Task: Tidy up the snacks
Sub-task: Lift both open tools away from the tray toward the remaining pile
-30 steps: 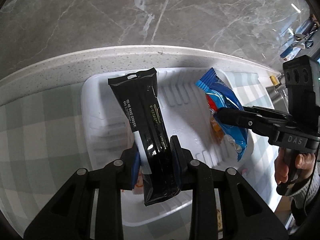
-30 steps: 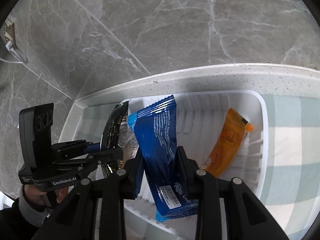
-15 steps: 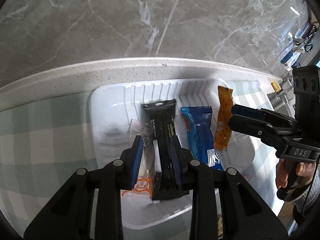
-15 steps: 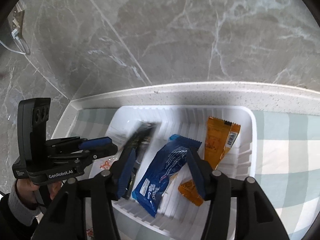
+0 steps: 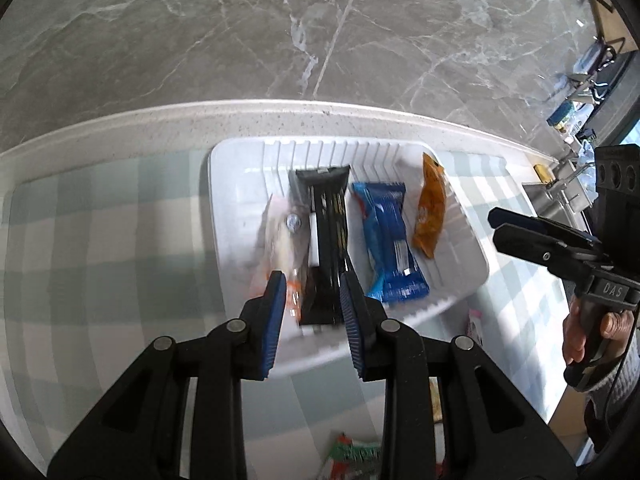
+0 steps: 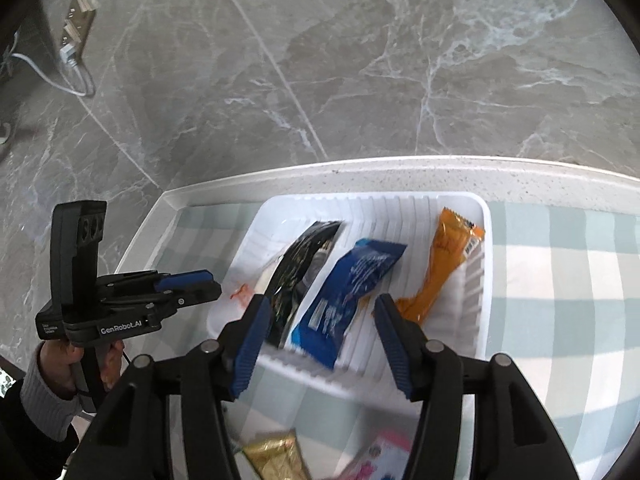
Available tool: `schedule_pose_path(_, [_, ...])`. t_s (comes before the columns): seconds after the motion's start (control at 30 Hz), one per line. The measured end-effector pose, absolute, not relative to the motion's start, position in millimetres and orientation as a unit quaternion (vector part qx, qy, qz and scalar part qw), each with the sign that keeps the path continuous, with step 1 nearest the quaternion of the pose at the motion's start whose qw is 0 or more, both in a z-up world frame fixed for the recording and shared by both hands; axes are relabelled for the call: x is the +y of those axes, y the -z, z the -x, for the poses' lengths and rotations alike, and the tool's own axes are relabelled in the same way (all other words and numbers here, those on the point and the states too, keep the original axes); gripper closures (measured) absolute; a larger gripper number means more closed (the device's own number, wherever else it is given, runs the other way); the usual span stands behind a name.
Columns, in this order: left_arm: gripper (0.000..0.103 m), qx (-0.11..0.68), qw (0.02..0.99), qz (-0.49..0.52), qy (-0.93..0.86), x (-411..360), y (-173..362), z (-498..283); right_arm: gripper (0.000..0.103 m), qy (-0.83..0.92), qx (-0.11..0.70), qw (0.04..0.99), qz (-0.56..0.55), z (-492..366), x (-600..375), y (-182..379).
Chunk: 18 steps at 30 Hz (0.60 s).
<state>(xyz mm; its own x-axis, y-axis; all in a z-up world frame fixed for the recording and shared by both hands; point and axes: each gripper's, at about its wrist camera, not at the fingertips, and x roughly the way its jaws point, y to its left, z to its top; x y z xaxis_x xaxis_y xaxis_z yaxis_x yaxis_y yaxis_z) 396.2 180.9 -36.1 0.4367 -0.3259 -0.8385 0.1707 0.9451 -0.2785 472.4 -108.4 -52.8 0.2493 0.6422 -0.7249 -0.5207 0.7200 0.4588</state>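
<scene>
Grey marble wall rises behind a speckled white counter edge, and a pale green checked cloth (image 5: pixel 100 240) covers the surface. On it sits a white ribbed tray (image 5: pixel 224 184).

Left gripper (image 5: pixel 312 300) reaches in from 6 o'clock, level and pointing toward 12, its blue-padded jaws a narrow gap apart with the near end of the black packet (image 5: pixel 326 248) showing between them; whether the pads touch it I cannot tell. Right gripper (image 6: pixel 320 308) also comes from 6 o'clock, jaws wide and holding nothing, above the near end of the blue packet (image 6: pixel 352 280). In the left view the right gripper sits at 3 o'clock, gripped by a hand (image 5: pixel 592 332).

Four packets lie side by side in the tray, long axes running roughly from 6 to 12: a clear packet (image 5: pixel 280 240) at the left, blurred, then the black one, the blue one (image 5: pixel 388 240), and an orange packet (image 5: pixel 430 216) by the right wall, leaning up against it
</scene>
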Motion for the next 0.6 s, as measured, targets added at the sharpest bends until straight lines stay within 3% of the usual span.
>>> schedule_pose_path(0.6, [0.077, 0.519, 0.835, 0.077, 0.167, 161.8, 26.9, -266.6, 0.045, -0.382, 0.467, 0.797, -0.011, -358.9, -153.0, 28.0])
